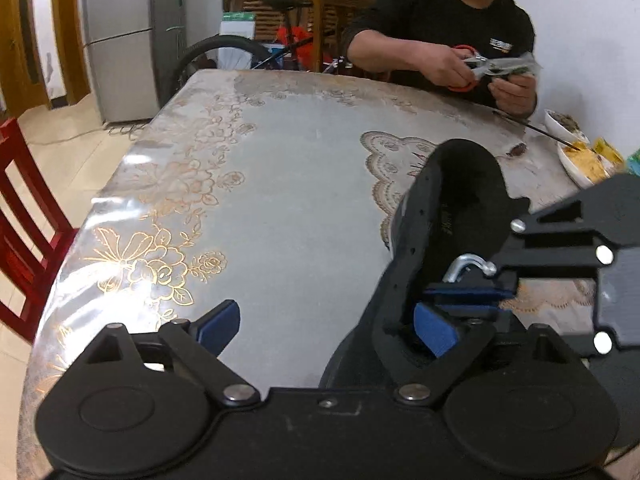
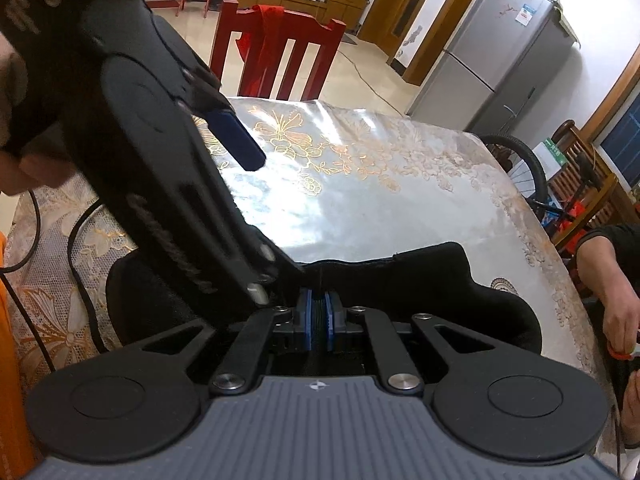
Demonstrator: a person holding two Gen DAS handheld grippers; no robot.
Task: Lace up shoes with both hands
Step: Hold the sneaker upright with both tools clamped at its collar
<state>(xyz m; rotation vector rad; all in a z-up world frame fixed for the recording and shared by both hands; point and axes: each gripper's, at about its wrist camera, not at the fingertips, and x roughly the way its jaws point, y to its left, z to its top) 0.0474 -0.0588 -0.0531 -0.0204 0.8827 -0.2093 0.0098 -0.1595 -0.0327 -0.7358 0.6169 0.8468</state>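
Left gripper (image 1: 326, 326): jaws spread wide, one pad inside the black shoe (image 1: 448, 200). Right gripper (image 2: 319, 322): jaws pressed together on the shoe's collar edge.

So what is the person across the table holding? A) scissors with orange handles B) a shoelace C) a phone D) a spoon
A: in the left wrist view, the person's hand grips scissors with orange handles, cutting at something grey.
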